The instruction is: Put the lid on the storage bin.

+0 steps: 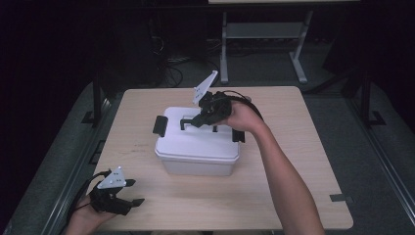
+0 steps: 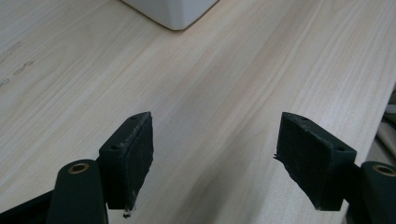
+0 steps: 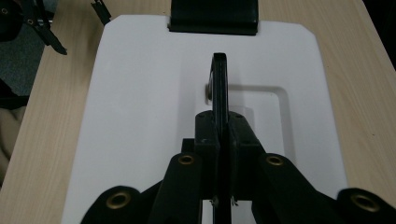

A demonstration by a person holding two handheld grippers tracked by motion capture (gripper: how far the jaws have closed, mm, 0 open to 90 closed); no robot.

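Left gripper (image 1: 128, 193): sits at the near-left corner of the table (image 1: 293, 196), held in the person's left hand (image 1: 90, 210), grey three-cornered plate on top. Jaws spread wide apart with nothing between them; in the left gripper view the two black pads (image 2: 135, 158) frame bare light wood, and one corner of the white box (image 2: 173, 11) shows at the top edge. This gripper is well apart from the box.

Centre: white plastic storage box (image 1: 195, 164) with a white lid (image 1: 191, 139), standing roughly mid-table. Black latch (image 1: 158, 126) on the lid's left end, a second black latch (image 1: 238, 136) on the right end, partly behind the right hand. A black carry handle (image 1: 187, 120) stands upright from the recess in the lid's top.

Right gripper (image 1: 201, 119): held in the person's right hand (image 1: 242, 117), forearm coming up from the near-right edge, tool reaching leftward over the lid. In the right gripper view the jaws are clamped together on the handle (image 3: 219, 84), which rises edge-on between them above the lid's recess (image 3: 275, 107). The far latch (image 3: 212, 18) shows at the top of that view, and the other gripper is at the upper left corner.

Lid lies seated on the box; whether the latches are engaged cannot be told.
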